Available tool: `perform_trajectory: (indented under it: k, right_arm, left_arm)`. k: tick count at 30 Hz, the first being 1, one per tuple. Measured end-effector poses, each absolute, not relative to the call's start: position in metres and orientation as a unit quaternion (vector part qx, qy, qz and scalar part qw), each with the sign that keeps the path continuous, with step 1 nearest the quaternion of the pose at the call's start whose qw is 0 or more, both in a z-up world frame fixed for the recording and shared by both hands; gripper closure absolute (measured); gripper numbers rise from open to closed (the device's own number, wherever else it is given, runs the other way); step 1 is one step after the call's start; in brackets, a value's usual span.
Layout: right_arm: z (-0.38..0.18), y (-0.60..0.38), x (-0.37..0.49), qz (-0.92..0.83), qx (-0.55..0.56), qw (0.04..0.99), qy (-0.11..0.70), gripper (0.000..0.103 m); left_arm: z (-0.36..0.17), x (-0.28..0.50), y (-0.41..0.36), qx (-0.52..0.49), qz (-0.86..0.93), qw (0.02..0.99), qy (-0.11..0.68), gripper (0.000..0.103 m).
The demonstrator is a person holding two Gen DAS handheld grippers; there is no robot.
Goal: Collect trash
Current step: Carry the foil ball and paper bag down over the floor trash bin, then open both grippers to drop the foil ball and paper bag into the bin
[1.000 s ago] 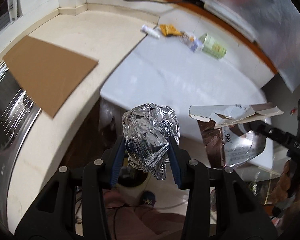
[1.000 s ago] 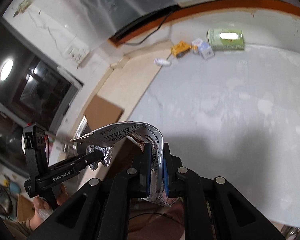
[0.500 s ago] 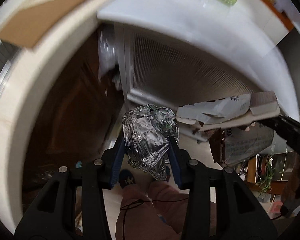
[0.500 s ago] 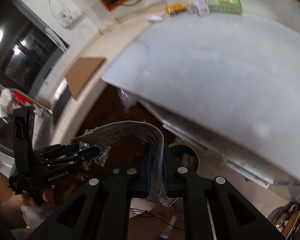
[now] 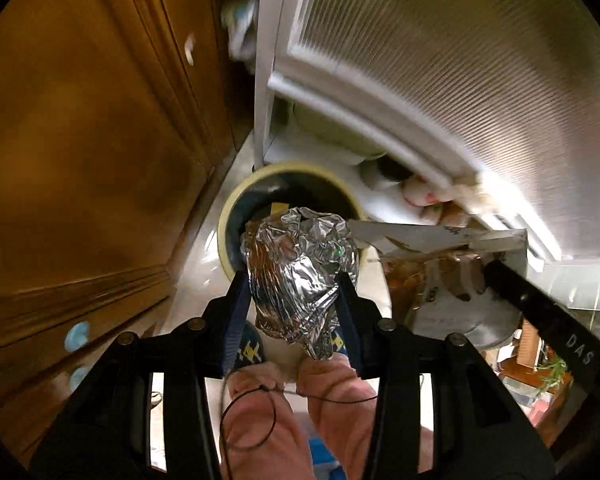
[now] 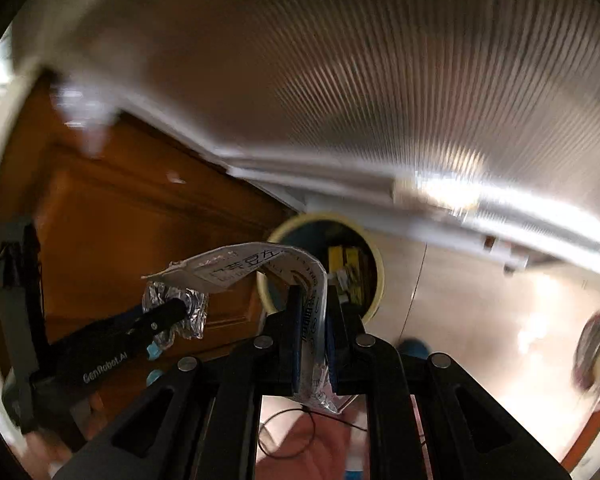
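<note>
Risk: a release made off-centre could drop trash onto the floor beside the round waste bin, because the bin mouth is narrow and a white appliance panel overhangs it. The left gripper, at lower centre of its view, is partly closed on a crumpled foil ball. The right gripper is nearly fully closed, pinching a printed wrapper above the bin.

View: from the countertop down to the floor, facing the cabinet.
Left gripper: lowered, above the bin.
Right gripper: lowered, over the same bin.
</note>
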State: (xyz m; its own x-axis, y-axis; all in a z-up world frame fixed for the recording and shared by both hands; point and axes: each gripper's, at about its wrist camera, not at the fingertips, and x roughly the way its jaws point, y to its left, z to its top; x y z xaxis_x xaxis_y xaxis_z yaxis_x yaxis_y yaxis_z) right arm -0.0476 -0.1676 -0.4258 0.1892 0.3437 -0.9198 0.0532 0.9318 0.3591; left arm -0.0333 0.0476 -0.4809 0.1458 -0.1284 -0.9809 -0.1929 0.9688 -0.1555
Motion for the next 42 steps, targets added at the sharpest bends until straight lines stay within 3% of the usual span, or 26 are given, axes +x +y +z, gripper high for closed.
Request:
perform_trajectory:
  k: [11, 19, 21, 23, 24, 28, 30, 32, 42]
  right_arm:
    - [-0.601, -0.147, -0.034, 0.011, 0.213, 0.73, 0.65, 0.094]
    - [-0.699, -0.116, -0.012, 0.01, 0.218, 0.697, 0.683, 0.092]
    - [-0.712, -0.108, -0.008, 0.012, 0.21, 0.697, 0.686, 0.085]
    - [-0.715, -0.103, -0.004, 0.017, 0.2, 0.7, 0.685, 0.057]
    - [-0.714, -0.101, -0.003, 0.019, 0.198, 0.703, 0.683, 0.053]
    - [-0.699, -0.091, -0.001, 0.033, 0.182, 0.712, 0.678, 0.053]
    - [-0.688, -0.088, -0.002, 0.039, 0.177, 0.714, 0.677, 0.053]
    - [-0.677, -0.087, -0.004, 0.043, 0.172, 0.716, 0.675, 0.053]
    - [-0.58, -0.084, -0.025, 0.072, 0.118, 0.736, 0.663, 0.053]
  left_arm:
    - [-0.635, -0.005, 0.061, -0.095, 0.027, 0.719, 0.687, 0.063]
    - [-0.688, 0.002, 0.067, -0.083, 0.025, 0.705, 0.703, 0.063]
    - [-0.694, 0.003, 0.068, -0.078, 0.026, 0.704, 0.705, 0.063]
    - [-0.694, 0.002, 0.068, -0.075, 0.029, 0.701, 0.709, 0.062]
    - [-0.7, 0.005, 0.067, -0.075, 0.031, 0.7, 0.71, 0.062]
    - [-0.689, 0.005, 0.068, -0.08, 0.034, 0.701, 0.707, 0.052]
    - [-0.682, 0.005, 0.066, -0.084, 0.033, 0.703, 0.706, 0.036]
    - [-0.666, 0.002, 0.066, -0.084, 0.032, 0.704, 0.704, 0.027]
    - [-0.541, -0.017, 0.068, -0.081, 0.031, 0.731, 0.677, 0.027]
